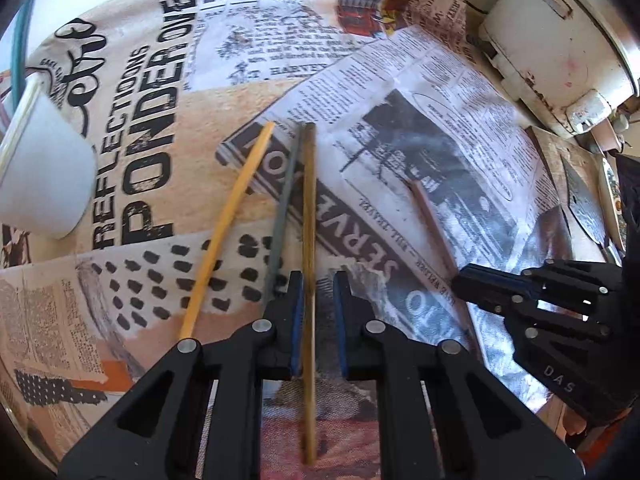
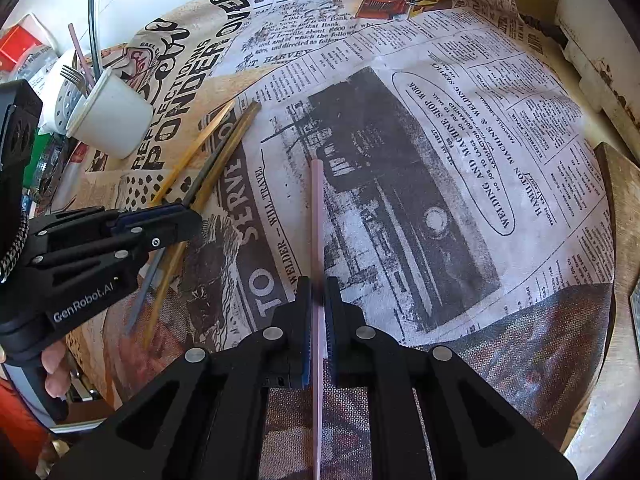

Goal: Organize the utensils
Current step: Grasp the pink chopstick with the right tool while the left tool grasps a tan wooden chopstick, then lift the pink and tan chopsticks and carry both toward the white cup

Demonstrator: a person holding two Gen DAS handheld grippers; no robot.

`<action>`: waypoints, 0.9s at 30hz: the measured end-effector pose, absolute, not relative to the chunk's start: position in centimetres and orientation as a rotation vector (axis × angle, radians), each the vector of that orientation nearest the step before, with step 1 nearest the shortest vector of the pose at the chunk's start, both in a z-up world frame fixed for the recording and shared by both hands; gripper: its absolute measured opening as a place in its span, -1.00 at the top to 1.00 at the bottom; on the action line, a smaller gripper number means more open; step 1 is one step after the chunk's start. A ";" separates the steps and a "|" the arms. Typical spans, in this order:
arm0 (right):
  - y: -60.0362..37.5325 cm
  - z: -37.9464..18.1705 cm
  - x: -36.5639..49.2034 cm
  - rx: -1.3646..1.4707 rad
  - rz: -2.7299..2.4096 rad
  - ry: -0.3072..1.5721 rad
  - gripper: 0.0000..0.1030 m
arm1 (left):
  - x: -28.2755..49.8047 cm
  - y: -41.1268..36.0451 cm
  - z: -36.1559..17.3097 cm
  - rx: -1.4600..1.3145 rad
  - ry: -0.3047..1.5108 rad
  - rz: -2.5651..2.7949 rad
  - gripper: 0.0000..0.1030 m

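Note:
Three straws lie side by side on the newspaper-print cloth: a yellow one point(image 1: 224, 236), a grey one point(image 1: 282, 216) and a brown one point(image 1: 309, 240). My left gripper point(image 1: 318, 280) is open, with the brown straw running between its jaws. My right gripper point(image 2: 319, 284) is shut on a pink straw point(image 2: 317, 220) that points away along the cloth; it also shows in the left wrist view point(image 1: 434, 224). A white cup point(image 2: 110, 120) at the far left holds several straws; beside it a perforated holder point(image 2: 66, 100) holds forks.
A white appliance point(image 1: 560, 40) stands at the far right corner. A wooden board point(image 2: 624, 240) lies along the right edge. Clutter, including a red box point(image 2: 20, 46), sits beyond the cup at the left.

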State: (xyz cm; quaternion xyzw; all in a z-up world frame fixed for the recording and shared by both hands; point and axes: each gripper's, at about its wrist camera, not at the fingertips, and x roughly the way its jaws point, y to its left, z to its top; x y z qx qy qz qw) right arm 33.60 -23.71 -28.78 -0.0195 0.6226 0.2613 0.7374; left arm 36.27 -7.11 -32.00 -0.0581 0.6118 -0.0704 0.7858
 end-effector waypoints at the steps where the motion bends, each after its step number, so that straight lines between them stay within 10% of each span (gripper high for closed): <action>1: -23.7 -28.8 33.6 -0.044 0.576 1.368 0.88 | 36.4 -7.3 -32.0 -0.117 1.321 -0.153 0.76; 27: -22.3 -28.1 34.7 -0.002 0.548 1.319 0.88 | 41.4 -9.8 -32.2 0.015 1.300 -0.250 0.91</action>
